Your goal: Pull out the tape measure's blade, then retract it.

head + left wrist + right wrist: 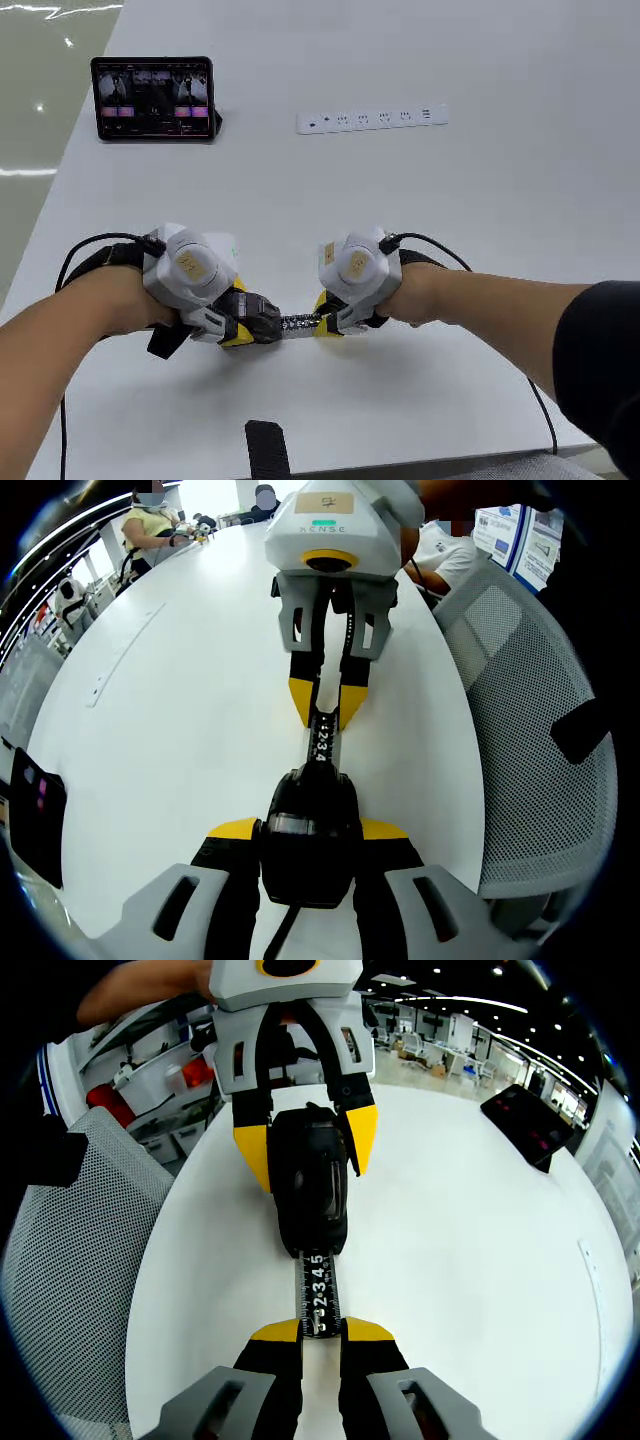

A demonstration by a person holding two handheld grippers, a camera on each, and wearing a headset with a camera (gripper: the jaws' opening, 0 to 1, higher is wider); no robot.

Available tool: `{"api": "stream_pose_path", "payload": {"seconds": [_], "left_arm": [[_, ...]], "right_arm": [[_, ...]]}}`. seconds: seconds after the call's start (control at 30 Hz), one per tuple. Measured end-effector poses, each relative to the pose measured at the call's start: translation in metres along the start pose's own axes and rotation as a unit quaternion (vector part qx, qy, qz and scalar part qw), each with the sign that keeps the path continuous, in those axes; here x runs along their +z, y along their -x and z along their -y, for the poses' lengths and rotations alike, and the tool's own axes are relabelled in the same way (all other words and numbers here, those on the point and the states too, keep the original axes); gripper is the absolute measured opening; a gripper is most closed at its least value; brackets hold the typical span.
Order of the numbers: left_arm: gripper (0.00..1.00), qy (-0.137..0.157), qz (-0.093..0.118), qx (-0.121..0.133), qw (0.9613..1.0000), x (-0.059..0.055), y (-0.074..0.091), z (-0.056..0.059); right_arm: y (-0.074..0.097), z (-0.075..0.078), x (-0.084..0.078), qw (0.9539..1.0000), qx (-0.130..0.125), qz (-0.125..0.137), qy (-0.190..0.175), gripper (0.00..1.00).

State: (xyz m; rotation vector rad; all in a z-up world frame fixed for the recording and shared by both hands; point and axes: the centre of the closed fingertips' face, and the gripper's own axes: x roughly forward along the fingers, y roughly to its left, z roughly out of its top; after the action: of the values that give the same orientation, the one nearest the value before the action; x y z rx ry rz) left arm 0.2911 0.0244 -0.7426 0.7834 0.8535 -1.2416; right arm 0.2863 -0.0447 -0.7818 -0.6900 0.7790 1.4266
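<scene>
The black tape measure point(262, 315) sits near the front edge of the white bench point(480, 200). The left claw point(240, 312) grips it around the case, with its yellow-tipped jaws pressed against either side of the body. A short length of blade point(300, 322) runs out of the case toward the right claw point(322, 318), which is clamped on the blade's far end (the printed numbers 2 to 5 read clearly in the right gripper view, between the mouth of the case and the yellow tips). The blade lies roughly level and close to the bench surface. It spans the small gap between the two claws, which face each other tip to tip.

A black cable point(95, 245) loops back from the left claw along the person's forearm. Farther back on the bench, well apart from the work, a tablet point(153, 97) stands propped at the left with its screen lit. A white power strip point(372, 118) lies flat to its right. In the left gripper view, a grey mesh chair point(530, 730) stands beside the bench.
</scene>
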Motion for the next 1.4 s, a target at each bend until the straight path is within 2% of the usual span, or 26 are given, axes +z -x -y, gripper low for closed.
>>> {"api": "stream_pose_path", "payload": {"seconds": [1.4], "left_arm": [[0.3, -0.003, -0.002, 0.004, 1.0, -0.001, -0.001, -0.001]], "right_arm": [[0.013, 0.002, -0.016, 0.9999, -0.003, -0.005, -0.012, 0.09]]}}
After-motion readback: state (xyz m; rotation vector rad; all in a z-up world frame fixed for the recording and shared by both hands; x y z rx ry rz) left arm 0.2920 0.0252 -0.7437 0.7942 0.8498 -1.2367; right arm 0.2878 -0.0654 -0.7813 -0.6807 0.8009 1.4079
